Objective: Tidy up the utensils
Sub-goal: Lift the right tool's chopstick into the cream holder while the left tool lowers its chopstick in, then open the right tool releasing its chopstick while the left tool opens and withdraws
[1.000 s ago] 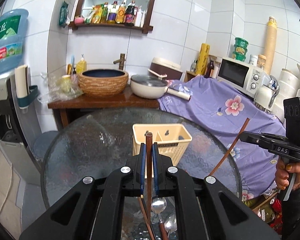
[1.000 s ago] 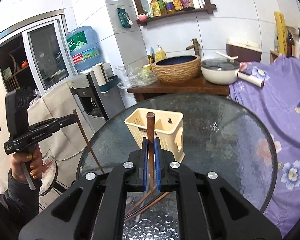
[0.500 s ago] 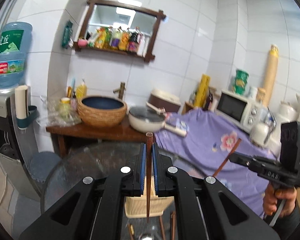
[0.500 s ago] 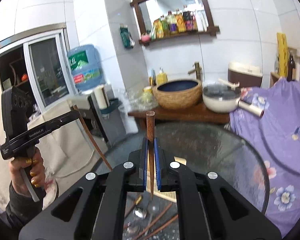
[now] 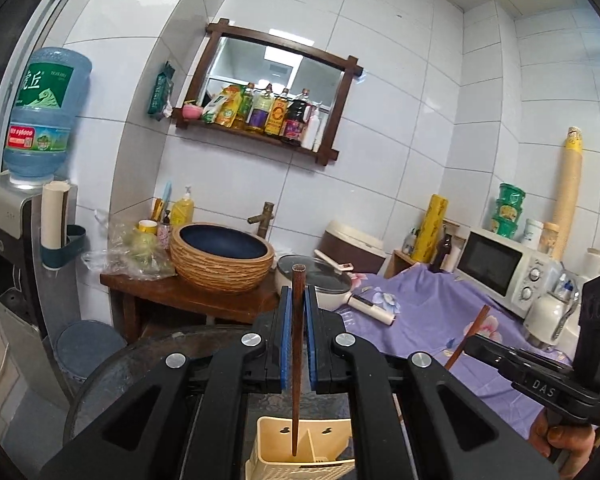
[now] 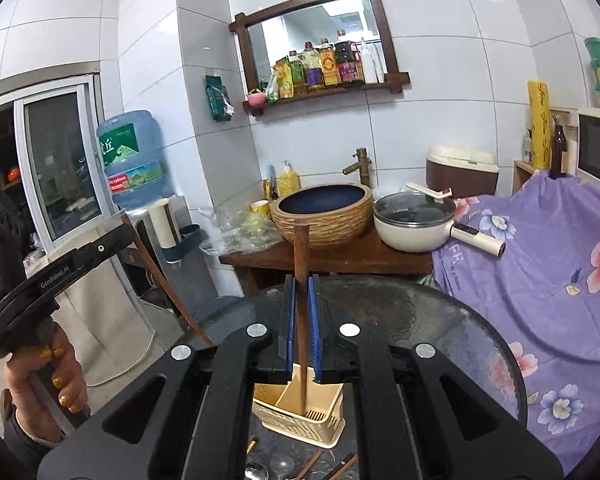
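Left gripper (image 5: 296, 344): blue pads clamped on one brown chopstick (image 5: 297, 360), held near-vertical, butt end above the pads, tip hanging over the cream utensil basket (image 5: 332, 468) directly below the gripper. Tip not in contact with the basket as far as I can tell.

Right gripper (image 6: 301, 328): same story, pads clamped on a second chopstick (image 6: 301, 264), upright, lower end down inside a basket compartment; can't tell if it touches the bottom.

Count: 2 chopsticks held, one per gripper. 1 basket, divided into compartments, on the round glass counter (image 6: 460, 332). Below the right gripper, near side of the basket: at least 2 more chopsticks (image 6: 346, 465) and 1 spoon (image 6: 256, 472) lying loose on the glass, partly cut off by the frame.

Pose: both grippers point slightly downward, side by side over the basket. The person's left hand (image 6: 48, 384) grips its handle to the right gripper's left; the right hand (image 5: 560, 436) is at the far right of the left gripper.
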A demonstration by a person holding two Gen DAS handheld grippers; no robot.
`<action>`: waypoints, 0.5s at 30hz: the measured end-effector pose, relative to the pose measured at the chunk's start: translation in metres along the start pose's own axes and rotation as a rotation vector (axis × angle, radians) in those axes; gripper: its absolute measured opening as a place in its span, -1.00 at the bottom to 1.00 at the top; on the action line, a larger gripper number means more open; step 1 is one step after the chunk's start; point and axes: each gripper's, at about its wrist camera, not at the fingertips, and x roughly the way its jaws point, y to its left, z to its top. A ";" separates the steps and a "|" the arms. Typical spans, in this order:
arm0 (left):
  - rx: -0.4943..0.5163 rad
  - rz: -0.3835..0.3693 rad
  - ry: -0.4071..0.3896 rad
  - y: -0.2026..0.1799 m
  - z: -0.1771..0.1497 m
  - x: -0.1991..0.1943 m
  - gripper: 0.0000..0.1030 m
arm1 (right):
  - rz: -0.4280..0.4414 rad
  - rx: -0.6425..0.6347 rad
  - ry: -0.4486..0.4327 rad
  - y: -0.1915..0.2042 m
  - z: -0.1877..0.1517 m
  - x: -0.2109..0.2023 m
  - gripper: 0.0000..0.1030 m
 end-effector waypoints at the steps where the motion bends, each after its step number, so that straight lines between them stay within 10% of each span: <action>1: -0.006 0.004 0.008 0.002 -0.006 0.005 -0.88 | -0.006 0.010 0.009 -0.003 -0.007 0.007 -0.86; 15: -0.043 0.024 0.175 0.028 -0.078 0.045 -0.88 | -0.040 0.047 0.115 -0.021 -0.070 0.056 -0.86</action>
